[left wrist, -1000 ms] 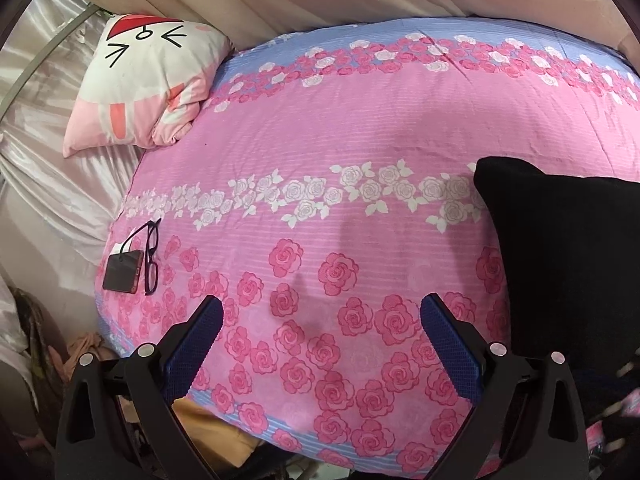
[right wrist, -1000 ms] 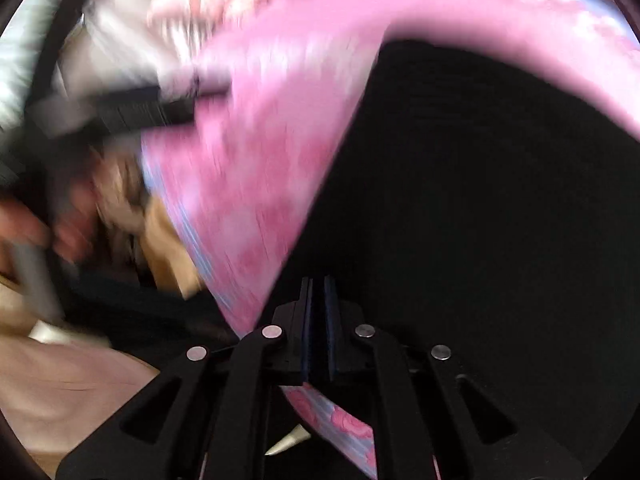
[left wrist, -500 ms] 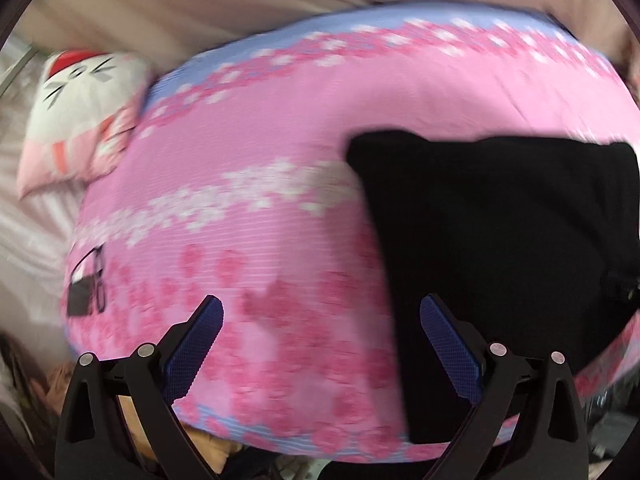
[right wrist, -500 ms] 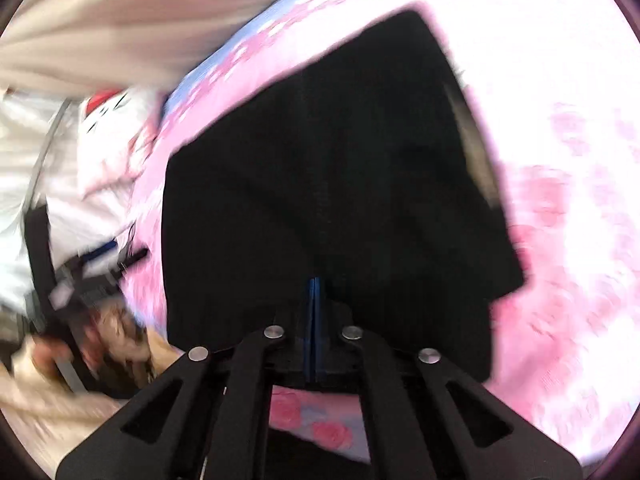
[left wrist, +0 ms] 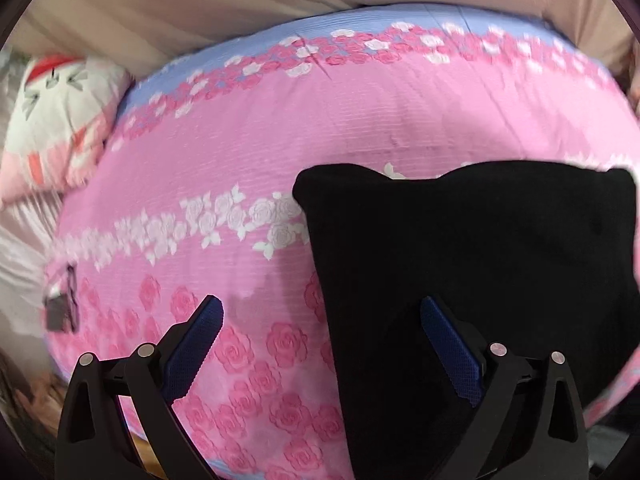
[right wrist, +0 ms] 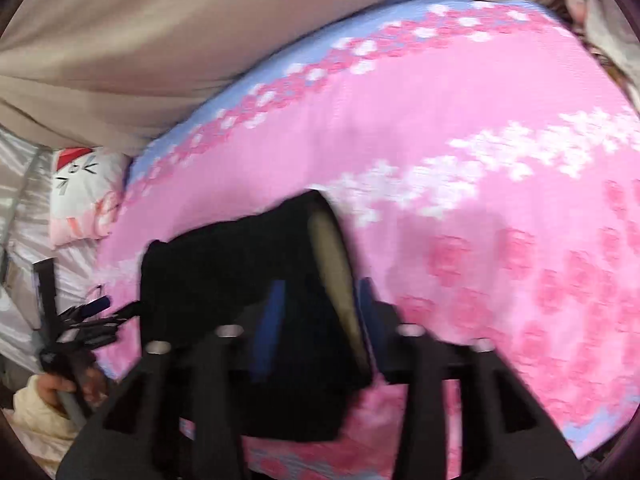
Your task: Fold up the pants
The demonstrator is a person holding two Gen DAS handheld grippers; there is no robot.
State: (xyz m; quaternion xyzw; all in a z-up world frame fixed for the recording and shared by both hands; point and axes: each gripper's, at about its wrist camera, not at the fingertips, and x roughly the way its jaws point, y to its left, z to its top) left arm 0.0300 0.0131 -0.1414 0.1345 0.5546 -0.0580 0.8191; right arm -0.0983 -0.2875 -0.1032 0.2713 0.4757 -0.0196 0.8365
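The black pants (left wrist: 472, 280) lie folded into a compact block on the pink rose-patterned bedspread (left wrist: 248, 152), near its front edge. My left gripper (left wrist: 320, 340) is open above the block's left edge, with one finger over the pants and the other over the bedspread. It holds nothing. In the blurred right wrist view the pants (right wrist: 224, 264) show a tan waistband lining (right wrist: 336, 272). My right gripper (right wrist: 318, 312) is at the waistband end and its jaws are opening, with the fabric lying loose between the blue pads. The left gripper (right wrist: 88, 316) shows at that view's left edge.
A cat-face pillow (left wrist: 60, 120) lies at the bed's far left on a silvery sheet. Glasses and a small dark case (left wrist: 60, 308) sit near the bed's left edge. A beige curtain (left wrist: 240, 8) hangs behind the bed. A hand (right wrist: 52, 388) grips the left tool's handle.
The right gripper's jaws, shut before, now stand apart around the waistband end, and its view has swung out over the bed. The left gripper has moved right, to the pants' left edge.
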